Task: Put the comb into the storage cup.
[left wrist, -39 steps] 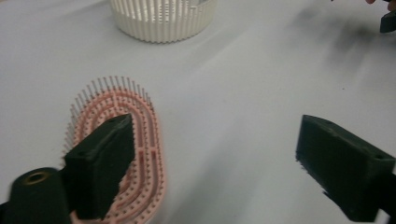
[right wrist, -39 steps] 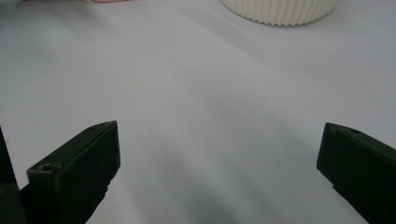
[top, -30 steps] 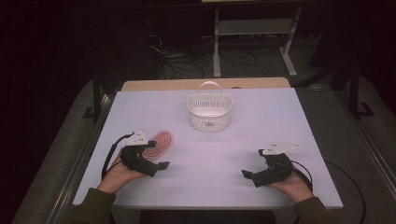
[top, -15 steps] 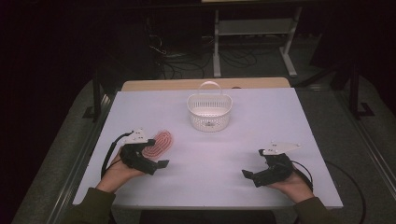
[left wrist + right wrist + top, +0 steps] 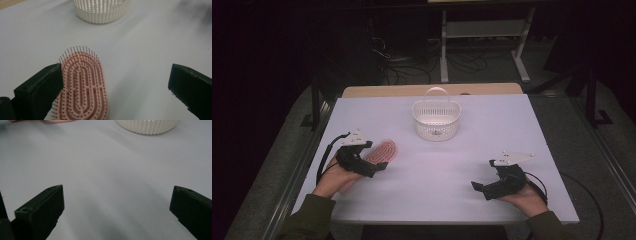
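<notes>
Pink brush (image 5: 83, 87) lies bristles-up near the table's (image 5: 472, 130) left edge, between the left gripper's (image 5: 379, 167) wide-open jaws, touching one. Right gripper (image 5: 479, 187), wide open and empty, rests near the front-right corner.

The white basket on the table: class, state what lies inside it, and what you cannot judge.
Inside the white basket the high view shows a pale floor with a small dark speck, too small to identify. Its near wall hides part of the floor. The pink hairbrush lies outside, on the table.
</notes>
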Demonstrator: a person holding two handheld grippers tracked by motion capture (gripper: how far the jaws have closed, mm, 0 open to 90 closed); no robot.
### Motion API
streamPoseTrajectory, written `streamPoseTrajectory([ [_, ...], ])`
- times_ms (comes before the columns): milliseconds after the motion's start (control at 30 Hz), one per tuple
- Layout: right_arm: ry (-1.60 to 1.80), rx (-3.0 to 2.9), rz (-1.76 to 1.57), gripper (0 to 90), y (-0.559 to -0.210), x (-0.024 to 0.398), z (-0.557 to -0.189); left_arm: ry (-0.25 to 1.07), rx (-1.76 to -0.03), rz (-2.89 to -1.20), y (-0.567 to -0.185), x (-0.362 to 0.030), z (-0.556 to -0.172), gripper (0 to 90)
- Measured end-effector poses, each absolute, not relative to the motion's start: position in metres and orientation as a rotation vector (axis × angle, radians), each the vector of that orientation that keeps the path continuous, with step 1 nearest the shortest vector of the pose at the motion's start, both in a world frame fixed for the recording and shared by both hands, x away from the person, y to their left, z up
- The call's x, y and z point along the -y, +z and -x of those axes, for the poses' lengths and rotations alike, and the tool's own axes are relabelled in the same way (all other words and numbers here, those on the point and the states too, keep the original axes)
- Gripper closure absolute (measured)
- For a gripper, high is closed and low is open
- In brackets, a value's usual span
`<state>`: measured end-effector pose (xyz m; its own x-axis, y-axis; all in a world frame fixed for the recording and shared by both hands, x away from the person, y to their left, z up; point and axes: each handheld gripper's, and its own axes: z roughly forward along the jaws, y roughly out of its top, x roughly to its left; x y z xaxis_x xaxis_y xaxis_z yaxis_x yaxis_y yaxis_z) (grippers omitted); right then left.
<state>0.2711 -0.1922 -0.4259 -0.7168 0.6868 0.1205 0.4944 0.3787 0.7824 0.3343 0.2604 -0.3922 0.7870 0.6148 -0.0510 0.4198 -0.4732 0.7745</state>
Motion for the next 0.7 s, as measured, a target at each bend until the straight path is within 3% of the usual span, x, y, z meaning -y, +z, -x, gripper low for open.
streamPoseTrajectory([
  [700, 1.246, -2.415, -1.047, 0.0, -0.426, 0.192, -0.271, 0.355, -0.872, -2.118, -0.395, -0.284, -0.338, 0.0],
])
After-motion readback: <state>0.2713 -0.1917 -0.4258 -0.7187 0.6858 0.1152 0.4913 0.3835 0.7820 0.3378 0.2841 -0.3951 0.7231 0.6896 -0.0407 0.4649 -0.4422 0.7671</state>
